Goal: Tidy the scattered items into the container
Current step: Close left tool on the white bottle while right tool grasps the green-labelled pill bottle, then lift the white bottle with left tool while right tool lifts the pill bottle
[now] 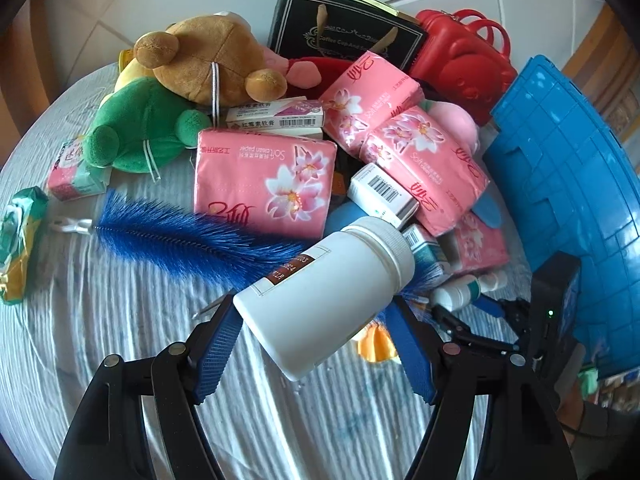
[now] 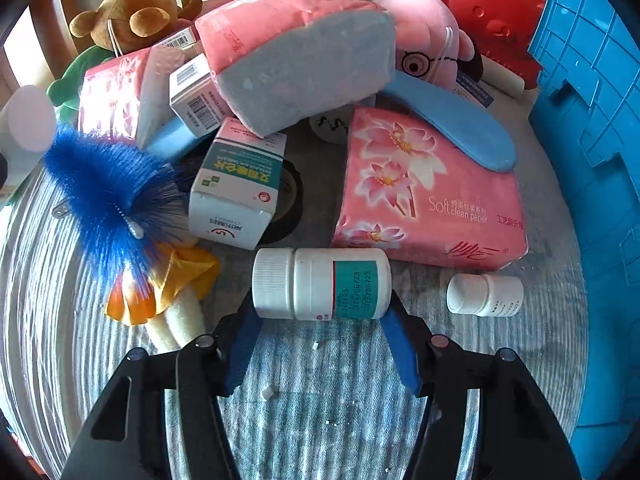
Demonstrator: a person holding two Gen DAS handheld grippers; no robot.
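My left gripper (image 1: 316,316) is shut on a large white bottle (image 1: 324,296) with a brown label, held above the cloth-covered table. My right gripper (image 2: 320,320) has its blue pads at both ends of a small white bottle with a teal label (image 2: 322,284), which lies on its side; whether the pads press it I cannot tell. A smaller white bottle (image 2: 484,294) lies to its right. The blue crate (image 1: 572,184) stands at the right and also shows in the right wrist view (image 2: 592,120). The right gripper also shows in the left wrist view (image 1: 492,320).
A heap fills the table: pink tissue packs (image 1: 264,184) (image 2: 428,196), medicine boxes (image 2: 236,188) (image 1: 380,192), a blue bristle brush (image 1: 188,236) (image 2: 108,192), brown bear (image 1: 208,60), green plush (image 1: 140,128), pink plush (image 2: 424,36), red bag (image 1: 464,60), black gift bag (image 1: 344,28), a small doll (image 2: 172,292).
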